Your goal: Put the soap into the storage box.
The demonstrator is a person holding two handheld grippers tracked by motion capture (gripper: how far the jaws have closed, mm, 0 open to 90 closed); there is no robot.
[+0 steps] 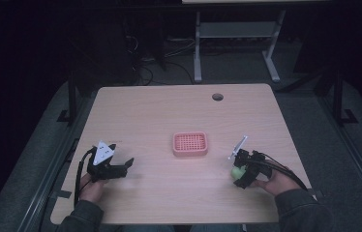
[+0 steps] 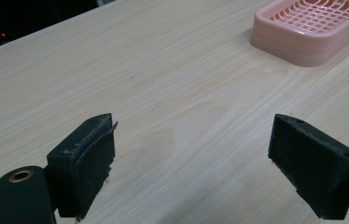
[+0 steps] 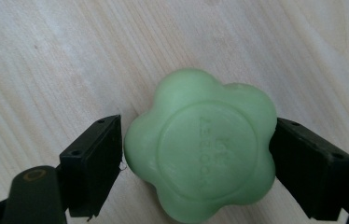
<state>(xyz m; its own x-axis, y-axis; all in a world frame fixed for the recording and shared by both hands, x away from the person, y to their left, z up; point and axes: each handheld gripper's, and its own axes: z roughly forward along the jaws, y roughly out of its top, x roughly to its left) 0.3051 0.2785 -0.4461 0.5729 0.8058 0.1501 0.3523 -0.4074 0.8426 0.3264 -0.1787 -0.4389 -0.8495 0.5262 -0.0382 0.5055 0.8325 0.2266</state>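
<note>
Nearest the person, at the table's (image 1: 169, 193) front edge, two sleeved forearms come in and each hand holds a claw. The left claw (image 1: 123, 166) sits low over the pale wood at the left, a grey three-cornered plate on top and a cable trailing back past the hand; in the left gripper view its jaws stand wide apart with bare wood grain between them and nothing held. The right claw (image 1: 238, 175) is at the right side of the table, tilted down toward the surface, and a green flower-shaped soap (image 1: 237, 170) sits at its tip. In the right gripper view that soap (image 3: 203, 147) lies between the two black jaws: the right-hand jaw presses against its edge, the left-hand jaw is at its edge with perhaps a hair of space, so the claw is clamped on the soap or very nearly so. The soap lies flat, a round stamped panel with raised lettering facing the camera, the table just behind it. Farther in, near the middle of the table between the two claws, rests a pink soap dish (image 1: 190, 143) with a gridded floor, well apart from the soap. The left gripper view catches the dish (image 2: 310, 28) ahead and to the right. Beyond it, near the far edge, is a round cable hole (image 1: 217, 96).
</note>
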